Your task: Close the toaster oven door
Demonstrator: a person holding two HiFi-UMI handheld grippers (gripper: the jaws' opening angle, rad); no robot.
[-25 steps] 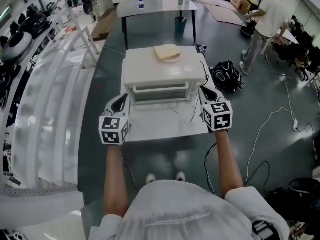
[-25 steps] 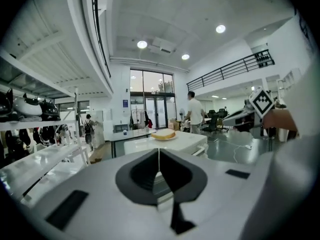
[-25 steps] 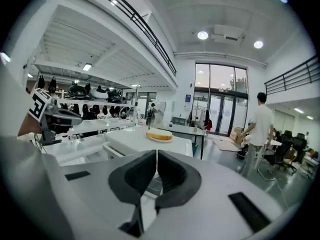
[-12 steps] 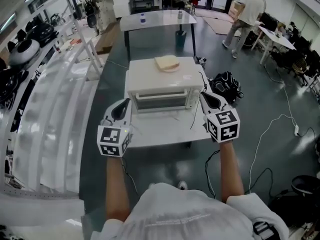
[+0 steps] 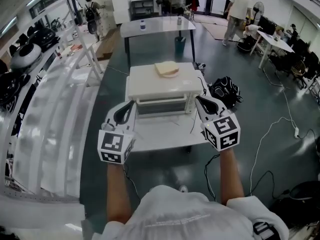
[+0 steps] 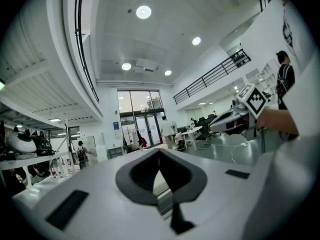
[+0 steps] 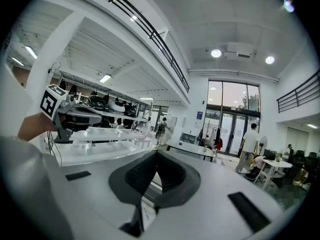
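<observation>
The white toaster oven (image 5: 161,89) stands on a small white table (image 5: 165,132), its glass door upright against the front. A slice of bread (image 5: 166,69) lies on its top. In the head view my left gripper (image 5: 126,113) and right gripper (image 5: 201,103) hover before the oven's lower corners, apart from it. Both are shut with nothing held. In the left gripper view the left gripper (image 6: 159,156) points out level, and the right gripper (image 6: 239,115) shows at the right. The right gripper view shows its own tips (image 7: 156,156) met and the left gripper (image 7: 67,111) at the left.
A black bag (image 5: 225,91) and loose cables (image 5: 270,129) lie on the floor right of the table. Long white shelving (image 5: 50,99) runs down the left. A larger table (image 5: 157,25) with a bottle stands behind the oven. People walk at the far back.
The head view has pulled back and up, so the oven looks smaller and farther. Both grippers have stayed in front of it, raised slightly.
</observation>
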